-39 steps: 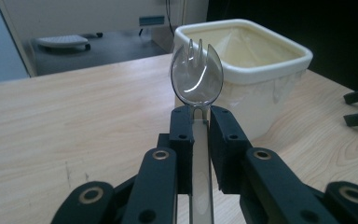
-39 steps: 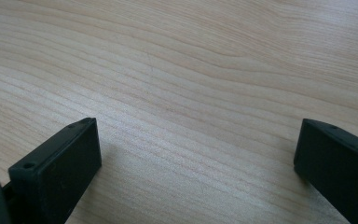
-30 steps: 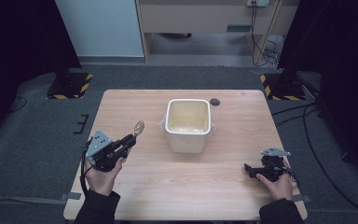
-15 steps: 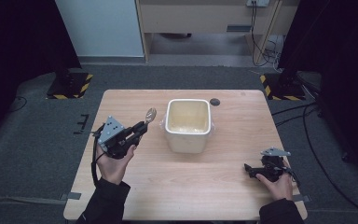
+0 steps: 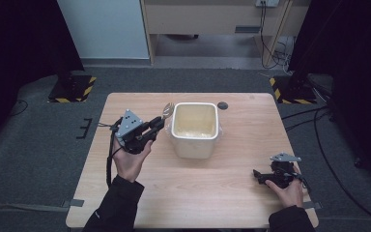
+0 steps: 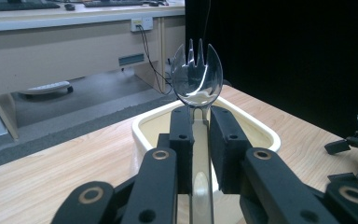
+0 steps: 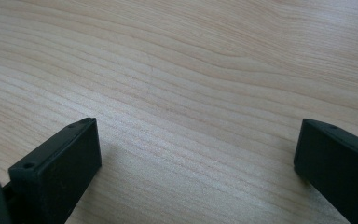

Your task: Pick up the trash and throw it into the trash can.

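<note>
Left gripper (image 5: 158, 123) is clamped on the stem of a clear spork (image 6: 197, 77), jaws pressed against it from both sides. In the left gripper view the spork head stands upright above the jaw tips, tines pointing up, with the tub (image 6: 142, 128) just beyond it. From the high view, the spork head (image 5: 167, 110) sits at the tub's (image 5: 195, 145) left rim, near its far corner, and is raised off the table (image 5: 222, 198).

Right gripper (image 5: 263, 177) rests low at the near right of the table, well apart from the tub. Its jaws stand wide apart with nothing between them; the right gripper view looks along them onto bare wood grain.

The tub is cream-coloured, square and open-topped, at the centre of the table. Its inside looks pale; whether it holds anything cannot be told. A small dark disc (image 5: 222, 105) lies on the table at the far edge, beyond the tub.

Step in hand, by judgement: carrying the spork to the tub, probably to place it in or scoop with it.

Next move calls for:
- Bring the spork head over the rim and clear of the wall.
- Tilt the head down before lowering.
- Keep the grip firm; the smooth stem may slip.
</note>
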`<state>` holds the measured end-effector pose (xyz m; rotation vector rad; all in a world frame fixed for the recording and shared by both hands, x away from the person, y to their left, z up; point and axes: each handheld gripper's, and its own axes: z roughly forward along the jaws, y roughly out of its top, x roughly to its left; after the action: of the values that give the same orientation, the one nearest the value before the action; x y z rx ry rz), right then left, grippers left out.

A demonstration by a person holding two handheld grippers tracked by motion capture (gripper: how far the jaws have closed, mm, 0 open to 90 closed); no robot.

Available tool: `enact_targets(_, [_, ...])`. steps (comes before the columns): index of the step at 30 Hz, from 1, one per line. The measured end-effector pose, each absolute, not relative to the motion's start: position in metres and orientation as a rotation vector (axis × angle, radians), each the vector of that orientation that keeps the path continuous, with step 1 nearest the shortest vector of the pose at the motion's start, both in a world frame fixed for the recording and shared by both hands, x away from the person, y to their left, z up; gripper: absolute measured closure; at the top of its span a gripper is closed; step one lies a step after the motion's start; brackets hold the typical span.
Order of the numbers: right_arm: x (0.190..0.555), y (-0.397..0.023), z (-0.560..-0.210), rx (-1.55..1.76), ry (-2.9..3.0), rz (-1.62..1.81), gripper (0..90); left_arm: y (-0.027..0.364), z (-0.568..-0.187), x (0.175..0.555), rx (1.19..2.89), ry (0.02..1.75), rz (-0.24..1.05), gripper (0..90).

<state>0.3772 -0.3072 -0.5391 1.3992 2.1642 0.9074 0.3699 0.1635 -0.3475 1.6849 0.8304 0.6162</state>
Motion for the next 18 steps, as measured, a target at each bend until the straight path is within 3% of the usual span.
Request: enact_targets(18, [0.377, -0.307, -0.539, 1.399, 2.164, 0.908, 0.7, 0.117, -0.347, 0.406, 1.718, 0.784, 0.595, 79.5])
